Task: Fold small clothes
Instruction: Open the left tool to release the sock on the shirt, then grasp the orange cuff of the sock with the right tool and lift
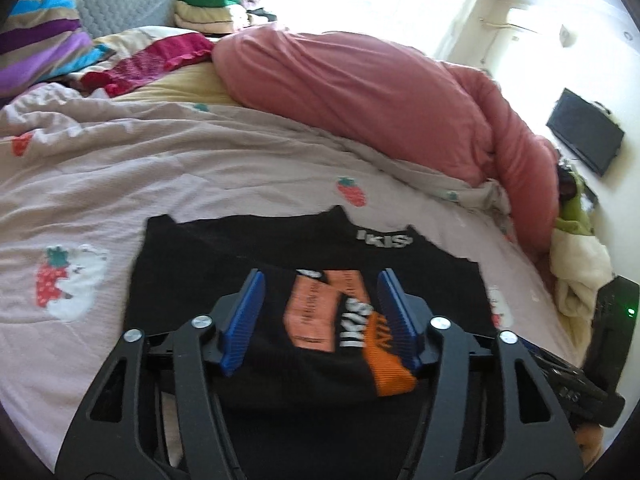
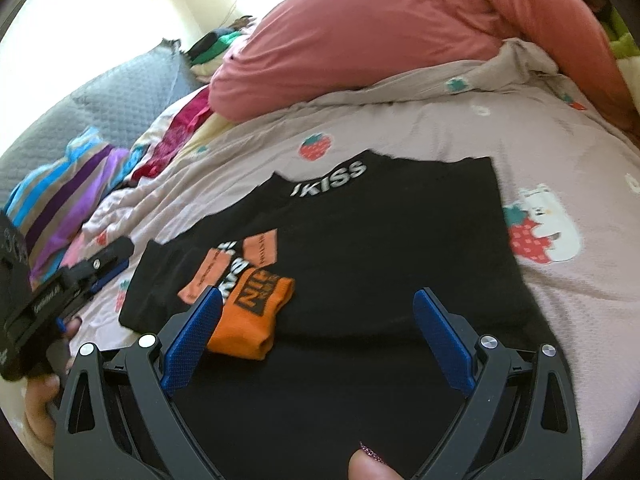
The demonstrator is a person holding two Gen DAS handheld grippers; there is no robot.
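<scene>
A black top [image 1: 224,264] with white "IKISS" lettering at its collar lies flat on the strawberry-print bedsheet [image 1: 200,160]. Its sleeve is folded across the front and ends in an orange cuff [image 1: 390,364]. My left gripper [image 1: 320,276] hovers over the folded sleeve, open, its blue pads [image 1: 244,320] on either side of the peach and orange patches without pressing them. In the right wrist view my right gripper [image 2: 318,294] stands wide open over the black top [image 2: 400,240], with the orange cuff [image 2: 252,316] just beside its left pad. The left gripper's body [image 2: 48,300] shows at the left edge there.
A bulky pink duvet [image 1: 380,100] lies along the far side of the bed. Striped and red clothes [image 1: 48,48] are heaped at the far left, with a stack of folded clothes [image 1: 208,8] behind. A thumb [image 2: 368,464] shows at the bottom of the right wrist view.
</scene>
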